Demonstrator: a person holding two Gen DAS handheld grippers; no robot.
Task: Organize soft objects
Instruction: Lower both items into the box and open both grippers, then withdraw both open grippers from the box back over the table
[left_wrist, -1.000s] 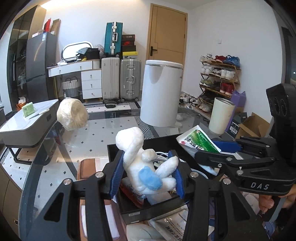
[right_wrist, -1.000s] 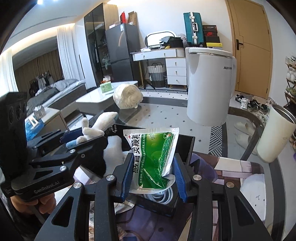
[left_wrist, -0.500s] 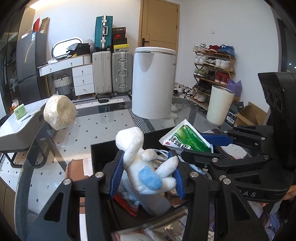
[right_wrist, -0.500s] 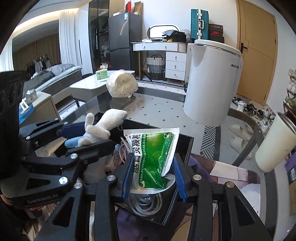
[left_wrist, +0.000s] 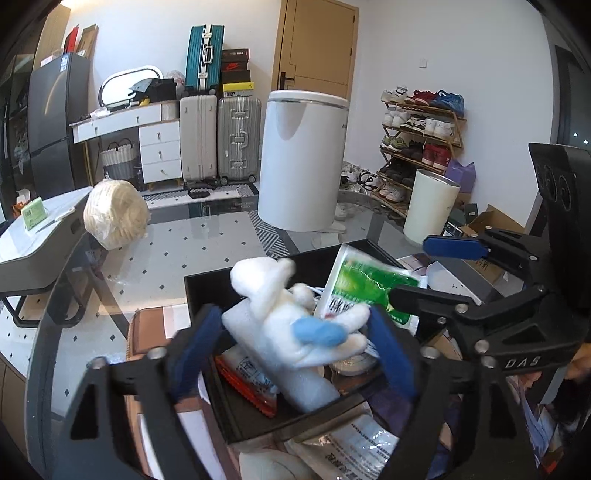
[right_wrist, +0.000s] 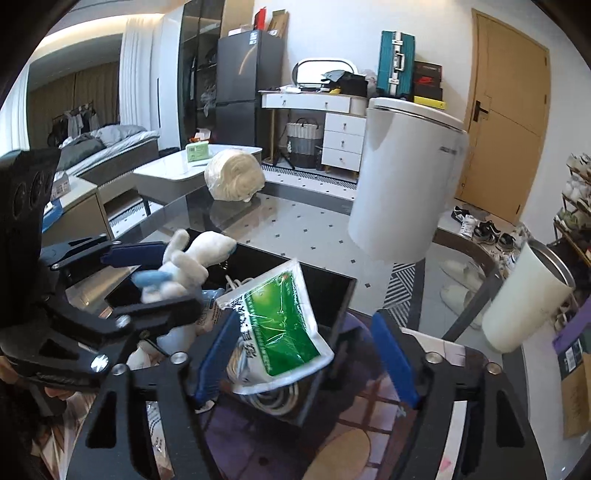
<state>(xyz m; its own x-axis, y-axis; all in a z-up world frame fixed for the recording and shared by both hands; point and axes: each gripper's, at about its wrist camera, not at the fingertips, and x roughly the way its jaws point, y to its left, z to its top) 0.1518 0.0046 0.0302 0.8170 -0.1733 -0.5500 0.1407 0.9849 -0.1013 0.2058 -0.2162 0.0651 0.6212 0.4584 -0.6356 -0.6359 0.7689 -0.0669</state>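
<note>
Both grippers over black tray (left_wrist: 207, 291) on glass surface (left_wrist: 192, 240).

L gripper (left_wrist: 291, 347): fingers (left_wrist: 192, 347) spreading apart, opening now. White plush toy (left_wrist: 291, 314) w/ blue patch sits between them, tilted, blurred; blue pads look clear of it on both sides, tho plush paw is close to the R pad. Plush is over the tray, seems to lean on a white foam block (left_wrist: 295, 373) lying inside tray. Red-edged packet (left_wrist: 251, 376) also in tray under it.

R gripper (right_wrist: 303, 350): fingers (right_wrist: 391, 358) also opening. Green-white pouch (right_wrist: 280, 321) between them, tilted, lower corner over tray's near right end. L pad is right beside pouch edge, can't tell if touching; R pad well apart from it. Coiled white cable (right_wrist: 273, 395) in tray below pouch.

In R wrist view the L gripper (right_wrist: 147, 280) shows w/ plush (right_wrist: 184, 266) between its fingers; in L wrist view R gripper (left_wrist: 413, 269) shows w/ pouch (left_wrist: 362, 288) beside its lower finger.

Bkgd: cream yarn-like ball (left_wrist: 114, 214) on far part of surface, well apart from tray. White round bin (left_wrist: 303, 162), suitcases (left_wrist: 218, 136), shoe rack (left_wrist: 421, 129), door (left_wrist: 317, 48). More printed packets (left_wrist: 354, 446) on surface near the camera, outside tray.
</note>
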